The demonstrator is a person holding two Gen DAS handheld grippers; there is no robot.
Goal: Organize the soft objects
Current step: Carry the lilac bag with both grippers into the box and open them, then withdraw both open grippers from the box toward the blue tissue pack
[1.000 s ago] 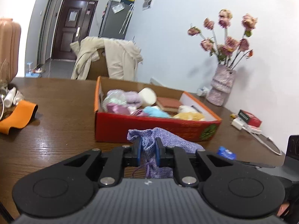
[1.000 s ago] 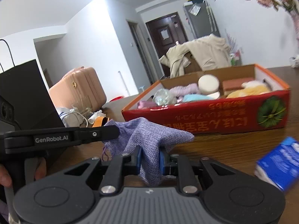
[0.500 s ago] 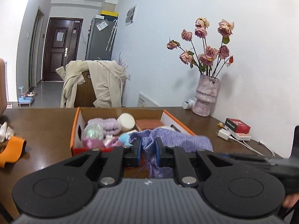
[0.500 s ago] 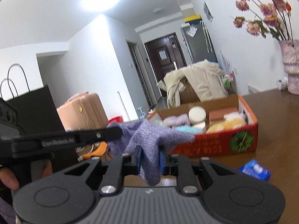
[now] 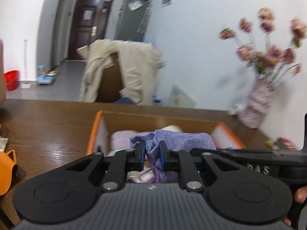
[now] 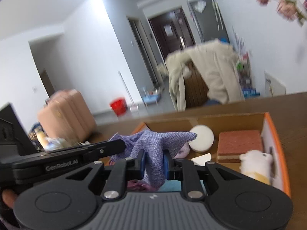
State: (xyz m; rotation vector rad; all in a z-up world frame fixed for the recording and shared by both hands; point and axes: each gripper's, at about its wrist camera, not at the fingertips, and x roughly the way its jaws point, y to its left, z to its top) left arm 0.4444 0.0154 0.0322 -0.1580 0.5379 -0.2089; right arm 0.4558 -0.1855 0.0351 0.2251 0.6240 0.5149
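Observation:
A purple woven pouch (image 5: 184, 139) hangs stretched between both grippers above the open orange-rimmed cardboard box (image 5: 96, 126). My left gripper (image 5: 152, 154) is shut on its gathered drawstring end. In the right wrist view the pouch (image 6: 159, 140) passes between the pads of my right gripper (image 6: 154, 163); its jaws are opening slightly, with the cloth still pinched between them. Inside the box (image 6: 276, 134) lie a white round puff (image 6: 201, 138), a brick-coloured sponge (image 6: 239, 143), a white and yellow plush (image 6: 255, 161) and a pink fluffy item (image 5: 120, 140).
The box stands on a dark wooden table (image 5: 48, 134). A vase of dried roses (image 5: 257, 103) stands at the back right, with a small red box (image 5: 284, 143) near it. An orange item (image 5: 7, 172) lies at the left. A coat-draped chair (image 5: 122, 72) stands behind the table.
Both grippers have lifted the purple pouch off the table in front of the box and carried it forward, so it now hangs over the box's inside.

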